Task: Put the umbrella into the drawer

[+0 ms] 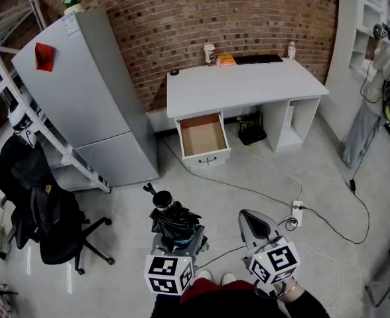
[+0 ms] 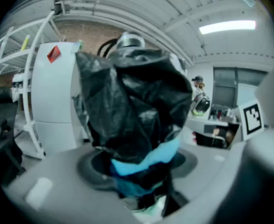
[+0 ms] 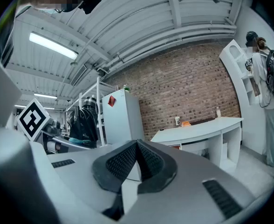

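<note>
Holding a folded umbrella (image 1: 170,217), well short of the open drawer (image 1: 202,136)

A person stands on a grey floor (image 1: 327,177) with a two-jaw tool in each hand, facing a white desk (image 1: 241,85) set against a brick wall (image 1: 248,12). The left tool (image 1: 176,237) is clamped on the black umbrella, its jaws spread wide around the bunched fabric. The left gripper view shows the dark folds filling the space between the blue pads (image 2: 146,160). The umbrella points away from the person, its silver-ringed end and wrist loop towards the desk. The right tool (image 1: 256,225) carries nothing, and its dark ribbed pads are pressed together.

The drawer is pulled out from under the left part of the desk. Its wooden bottom is bare, and it lies well apart from both tools. A tall grey fridge (image 1: 82,98) stands to the left of the desk. A black office chair (image 1: 49,224) is nearer the person on that side. A white power strip (image 1: 296,212) and trailing cables lie on the floor to the right. A second person (image 3: 267,78) stands at the far right beside white shelving.
</note>
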Tool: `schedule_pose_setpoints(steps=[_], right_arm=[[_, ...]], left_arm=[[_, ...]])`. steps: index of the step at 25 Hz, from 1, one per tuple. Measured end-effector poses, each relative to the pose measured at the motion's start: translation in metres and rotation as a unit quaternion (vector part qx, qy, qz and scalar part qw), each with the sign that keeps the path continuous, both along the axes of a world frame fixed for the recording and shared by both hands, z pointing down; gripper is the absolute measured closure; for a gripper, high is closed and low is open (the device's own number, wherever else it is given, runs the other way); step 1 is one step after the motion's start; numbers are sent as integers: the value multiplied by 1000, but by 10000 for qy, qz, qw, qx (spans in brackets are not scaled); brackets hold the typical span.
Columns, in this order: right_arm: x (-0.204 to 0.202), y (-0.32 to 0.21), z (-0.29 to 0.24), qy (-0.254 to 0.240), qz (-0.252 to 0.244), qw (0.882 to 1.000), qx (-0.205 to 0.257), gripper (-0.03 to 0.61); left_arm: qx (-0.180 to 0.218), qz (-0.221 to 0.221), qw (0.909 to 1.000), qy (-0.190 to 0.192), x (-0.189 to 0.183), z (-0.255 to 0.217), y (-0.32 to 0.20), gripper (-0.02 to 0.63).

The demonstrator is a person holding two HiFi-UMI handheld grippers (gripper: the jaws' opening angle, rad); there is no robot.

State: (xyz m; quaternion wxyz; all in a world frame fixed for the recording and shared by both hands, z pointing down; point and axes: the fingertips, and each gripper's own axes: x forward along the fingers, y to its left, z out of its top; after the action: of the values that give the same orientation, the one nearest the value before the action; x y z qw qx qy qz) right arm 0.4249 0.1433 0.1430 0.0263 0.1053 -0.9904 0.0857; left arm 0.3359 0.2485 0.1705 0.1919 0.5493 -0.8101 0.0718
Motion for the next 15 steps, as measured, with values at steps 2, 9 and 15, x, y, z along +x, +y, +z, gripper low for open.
schedule_pose_setpoints(steps=[2, 9, 15], right_arm=[[1, 2, 1, -14, 14, 10000, -4, 569], [12, 8, 6, -59, -36, 9999, -159, 569], [26, 4, 7, -148, -66, 9992, -355, 568]], left_arm=[[0, 16, 10000, -9, 1, 1, 1, 347], [47, 108, 9999, -69, 12, 2, 2, 347], [254, -18, 9997, 39, 11, -5, 1, 346]])
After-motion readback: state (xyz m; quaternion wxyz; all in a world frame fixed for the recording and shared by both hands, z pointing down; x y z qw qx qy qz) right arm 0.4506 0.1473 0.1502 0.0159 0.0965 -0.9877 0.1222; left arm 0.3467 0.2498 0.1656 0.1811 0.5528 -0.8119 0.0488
